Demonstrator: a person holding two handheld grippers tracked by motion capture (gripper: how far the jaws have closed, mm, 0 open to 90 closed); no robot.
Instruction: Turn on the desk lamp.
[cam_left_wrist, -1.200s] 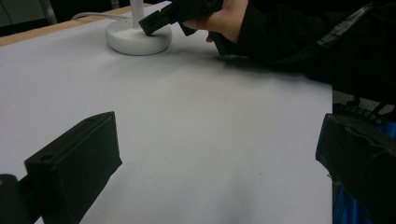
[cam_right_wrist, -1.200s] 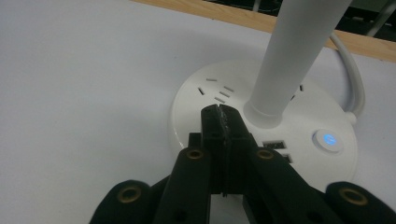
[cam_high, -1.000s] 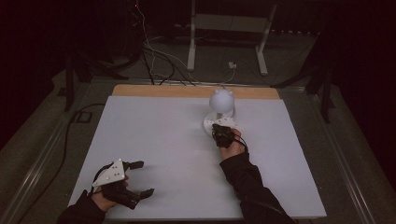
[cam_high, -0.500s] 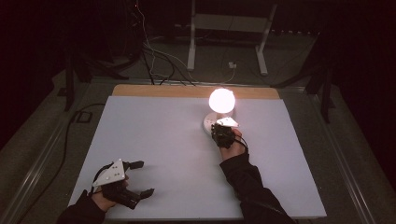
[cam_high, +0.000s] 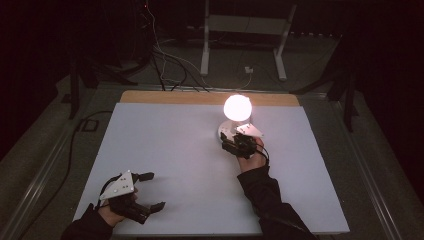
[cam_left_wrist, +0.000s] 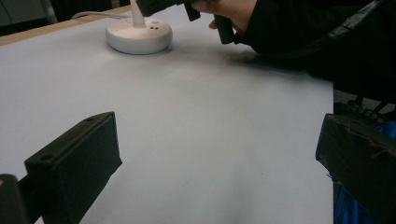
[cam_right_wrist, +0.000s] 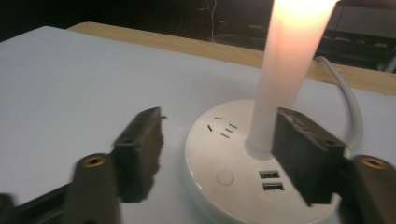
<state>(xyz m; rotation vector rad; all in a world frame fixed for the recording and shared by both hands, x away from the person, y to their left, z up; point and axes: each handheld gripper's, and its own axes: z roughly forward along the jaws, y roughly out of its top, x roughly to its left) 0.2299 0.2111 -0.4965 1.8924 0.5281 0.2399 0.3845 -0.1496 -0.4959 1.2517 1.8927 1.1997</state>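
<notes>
Right gripper view shows your right gripper (cam_right_wrist: 217, 158) spread open over the lit lamp (cam_right_wrist: 261, 154), jaws either side of its base. Your left gripper (cam_high: 145, 192) rests open at the near left of the table (cam_high: 165, 140).

— What can't you make out?
— In my right gripper view the lamp (cam_right_wrist: 261, 158) stem runs off the top edge, so its globe is cut off.
— And the base?
— My right hand-held gripper (cam_right_wrist: 219, 158) hides its near rim, and the left jaw is blurred.
</notes>
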